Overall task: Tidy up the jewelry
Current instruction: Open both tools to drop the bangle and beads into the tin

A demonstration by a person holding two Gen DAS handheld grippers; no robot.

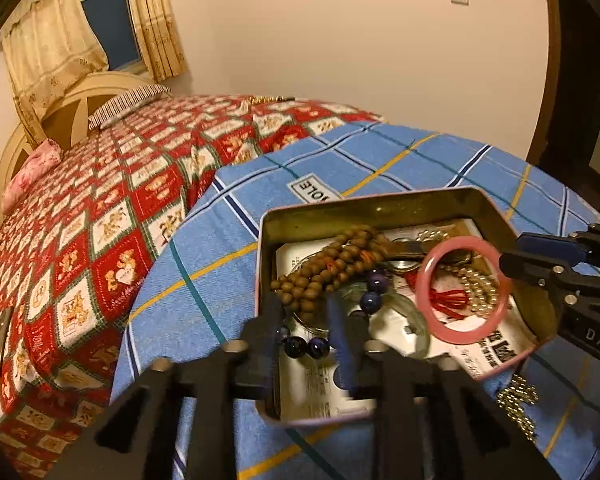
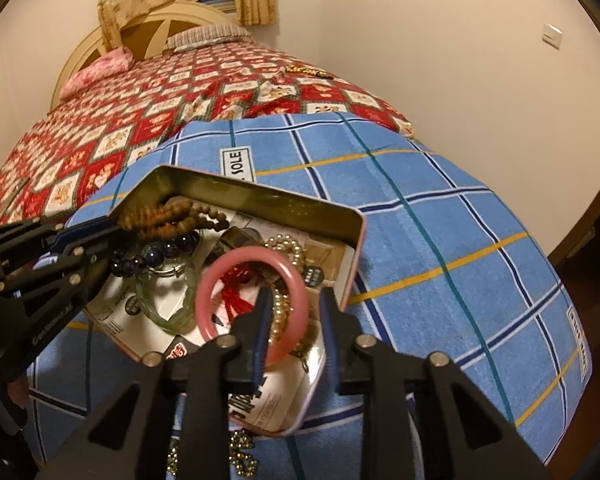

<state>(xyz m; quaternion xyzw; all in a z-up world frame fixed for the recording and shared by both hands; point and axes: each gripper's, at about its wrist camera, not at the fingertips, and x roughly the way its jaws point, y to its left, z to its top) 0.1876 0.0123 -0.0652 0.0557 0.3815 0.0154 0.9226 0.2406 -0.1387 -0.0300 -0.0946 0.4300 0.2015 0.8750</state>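
An open tin box [image 1: 380, 204] [image 2: 260, 194] with pink outer walls lies on a blue plaid towel [image 1: 220, 280] [image 2: 440, 240]. It holds brown wooden beads [image 1: 332, 268] [image 2: 172, 216], dark blue beads [image 1: 372, 292] [image 2: 156, 254], a clear green bangle [image 2: 168, 312], gold beads [image 1: 476, 284] [image 2: 284, 248] and a red tassel [image 1: 448, 300] [image 2: 238, 296]. My right gripper [image 2: 296, 320] [image 1: 512, 264] is open, with the rim of a pink bangle [image 1: 460, 288] [image 2: 252, 304] between its fingers over the tin. My left gripper [image 1: 308, 332] [image 2: 112, 232] is open over the tin's left side, around the dark beads.
The towel lies on a bed with a red patterned quilt [image 1: 100, 220] [image 2: 140, 120]. A loose gold bead piece [image 1: 518, 404] [image 2: 240, 456] lies on the towel beside the tin. Pillows [image 1: 28, 172] and a headboard are at the far end, a wall behind.
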